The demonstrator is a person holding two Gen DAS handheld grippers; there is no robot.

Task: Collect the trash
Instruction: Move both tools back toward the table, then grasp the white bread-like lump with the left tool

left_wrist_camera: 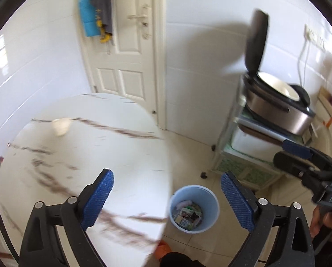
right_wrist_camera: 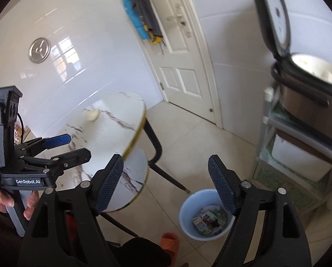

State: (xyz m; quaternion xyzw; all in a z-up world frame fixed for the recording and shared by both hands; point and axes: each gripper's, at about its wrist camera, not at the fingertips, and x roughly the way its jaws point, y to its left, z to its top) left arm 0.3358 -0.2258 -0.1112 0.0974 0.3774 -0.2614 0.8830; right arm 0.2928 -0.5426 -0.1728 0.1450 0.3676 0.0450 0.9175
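My left gripper point(left_wrist_camera: 167, 200) and right gripper point(right_wrist_camera: 166, 184) both stand wide, nothing between the pads. Trash lies inside the blue bin point(left_wrist_camera: 193, 209) on the floor beside the marble table point(left_wrist_camera: 88, 155); a crumpled wad point(left_wrist_camera: 61, 125) remains there, uncollected

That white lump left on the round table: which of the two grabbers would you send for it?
Probably the left. The left gripper is open and empty above the table, facing the white lump. The right gripper, also open and empty, hangs beyond the table's edge, above the blue bin.
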